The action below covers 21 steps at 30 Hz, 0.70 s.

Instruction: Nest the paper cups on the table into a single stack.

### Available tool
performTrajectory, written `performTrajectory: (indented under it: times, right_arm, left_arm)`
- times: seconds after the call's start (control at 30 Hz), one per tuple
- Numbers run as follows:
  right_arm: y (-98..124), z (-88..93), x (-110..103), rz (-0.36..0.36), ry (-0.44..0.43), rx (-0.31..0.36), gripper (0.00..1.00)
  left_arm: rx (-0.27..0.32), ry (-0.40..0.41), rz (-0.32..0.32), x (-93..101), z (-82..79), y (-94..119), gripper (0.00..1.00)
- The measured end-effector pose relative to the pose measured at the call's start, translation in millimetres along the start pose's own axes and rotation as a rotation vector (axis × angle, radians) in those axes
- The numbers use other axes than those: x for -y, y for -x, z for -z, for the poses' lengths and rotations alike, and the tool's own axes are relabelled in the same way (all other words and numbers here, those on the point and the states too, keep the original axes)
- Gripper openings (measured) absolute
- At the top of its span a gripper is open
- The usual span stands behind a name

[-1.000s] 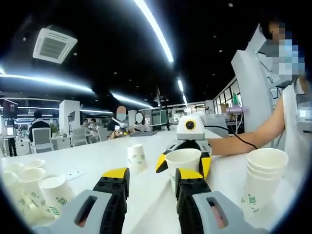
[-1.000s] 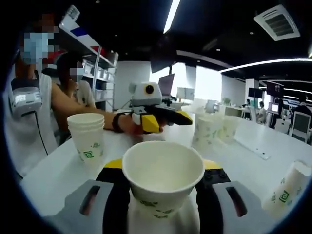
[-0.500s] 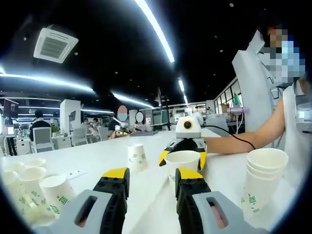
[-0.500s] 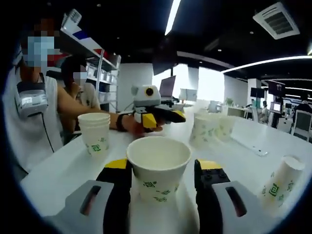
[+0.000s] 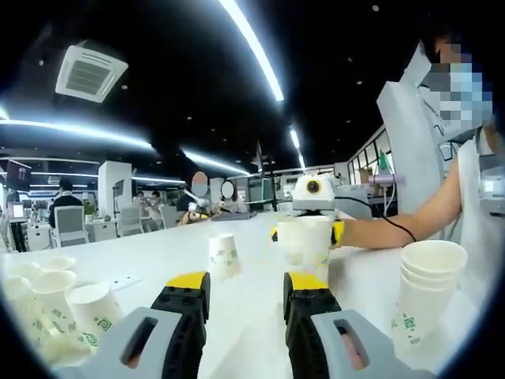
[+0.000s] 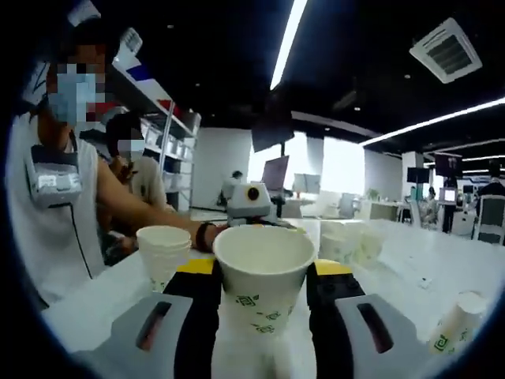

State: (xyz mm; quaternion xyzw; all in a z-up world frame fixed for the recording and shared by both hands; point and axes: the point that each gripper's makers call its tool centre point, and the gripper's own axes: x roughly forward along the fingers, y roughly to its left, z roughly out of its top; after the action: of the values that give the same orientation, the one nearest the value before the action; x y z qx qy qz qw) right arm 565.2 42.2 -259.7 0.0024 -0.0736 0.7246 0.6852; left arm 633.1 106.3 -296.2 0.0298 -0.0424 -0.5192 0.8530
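My right gripper [image 6: 263, 272] is shut on a white paper cup [image 6: 263, 290] with green print, held upright above the table. The left gripper view shows that same cup [image 5: 304, 240] in the air under the right gripper [image 5: 312, 207]. A stack of nested cups [image 5: 427, 294] stands at the right near the person, and appears as the stack [image 6: 163, 252] left of the held cup. My left gripper [image 5: 246, 289] is open over the white table [image 5: 158, 257] with nothing between its jaws. An upside-down cup [image 5: 223, 254] stands beyond it.
Several loose cups [image 5: 49, 303] cluster at the left, seen as the cluster [image 6: 347, 240] behind the held cup. Another cup [image 6: 456, 322] sits at the right. A person's arm [image 5: 394, 229] reaches in over the table. Office desks and people are far behind.
My right gripper has closed on the cup and lifted it off the table. The left gripper has stayed in place, open.
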Motion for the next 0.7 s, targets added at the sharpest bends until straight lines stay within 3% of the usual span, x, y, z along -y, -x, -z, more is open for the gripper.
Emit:
performTrajectory:
  times: [0.03, 0.13, 0.23, 0.27, 0.33, 0.5, 0.7]
  right_arm:
    - [-6.4, -19.6, -17.4, -0.062, 0.014, 0.071, 0.46]
    - [-23.4, -53.3, -50.7, -0.153, 0.008, 0.186, 0.46]
    - [-35.7, -77.2, -83.7, -0.266, -0.04, 0.301, 0.46]
    - [-38.0, -78.2, -87.6, -0.283, -0.06, 0.305, 0.46]
    - [-47.0, -72.8, -94.4, -0.304, -0.07, 0.277, 0.46]
    - [-65.0, -33.7, -106.7, -0.318, 0.004, 0.104, 0.46]
    - [-69.1, -17.5, -103.8, -0.308, 0.023, 0.04, 0.46]
  left_arm:
    - [0.001, 0.0, 0.0, 0.6, -0.5, 0.3, 0.4]
    - [-0.001, -0.001, -0.002, -1.5, 0.2, -0.4, 0.4]
    - [-0.001, 0.0, -0.002, -2.0, 0.5, -0.7, 0.4]
    - [-0.001, 0.002, -0.003, -1.9, 0.5, -0.5, 0.4]
    - [0.001, 0.001, -0.004, -0.3, 0.0, 0.0, 0.4]
    - [0.007, -0.001, -0.007, 2.2, -1.4, 1.0, 0.4]
    - [0.004, -0.004, -0.004, 6.1, -0.7, 1.0, 0.4]
